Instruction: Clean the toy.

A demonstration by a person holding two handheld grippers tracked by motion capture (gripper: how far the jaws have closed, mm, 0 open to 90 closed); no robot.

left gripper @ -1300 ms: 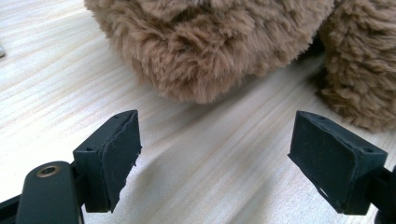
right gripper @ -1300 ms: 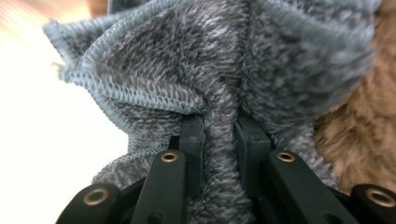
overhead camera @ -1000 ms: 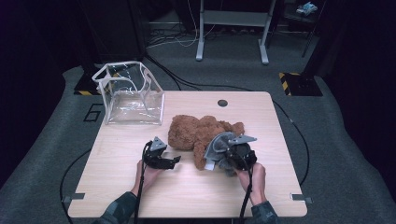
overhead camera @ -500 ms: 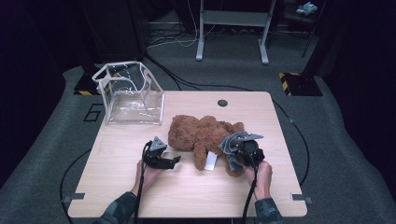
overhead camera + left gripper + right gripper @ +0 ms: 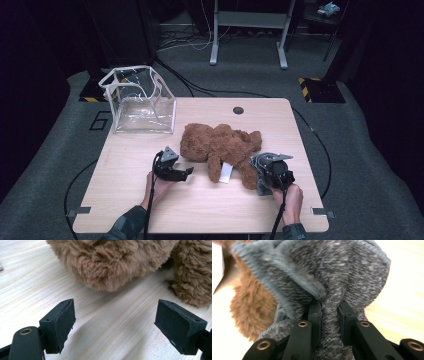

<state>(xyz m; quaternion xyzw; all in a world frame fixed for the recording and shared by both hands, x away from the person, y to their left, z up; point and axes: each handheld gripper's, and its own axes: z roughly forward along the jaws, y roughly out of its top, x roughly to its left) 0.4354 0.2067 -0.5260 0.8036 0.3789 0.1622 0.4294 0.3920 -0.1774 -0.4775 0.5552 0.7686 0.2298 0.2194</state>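
A brown teddy bear [image 5: 220,147] is found lying flat on the wooden table [image 5: 200,210], near its middle, with a white tag [image 5: 226,172] showing between its legs. A grey knitted garment [image 5: 262,170], small enough for the toy, is pinched in the right gripper [image 5: 272,172]; in the right gripper view the jaws are seen clamped on a fold of the grey knit [image 5: 332,290], with brown fur [image 5: 252,312] just beside and behind it. The garment is held at the end of the bear's near leg, touching or very nearly touching it; whether any of the leg is already inside the opening cannot be told. The left gripper [image 5: 172,170] rests on the table just beside the bear's head end, its jaws standing wide apart with nothing between them, and the fur [image 5: 115,262] is near but not touched. A clear plastic bag [image 5: 140,102] stands empty at the far left corner, well apart from the work. It is judged that the dressing is at an early stage: the garment has been picked up and brought to the toy, while the pulling over the leg or body, and any steadying of the bear by the free gripper, remain to be done.
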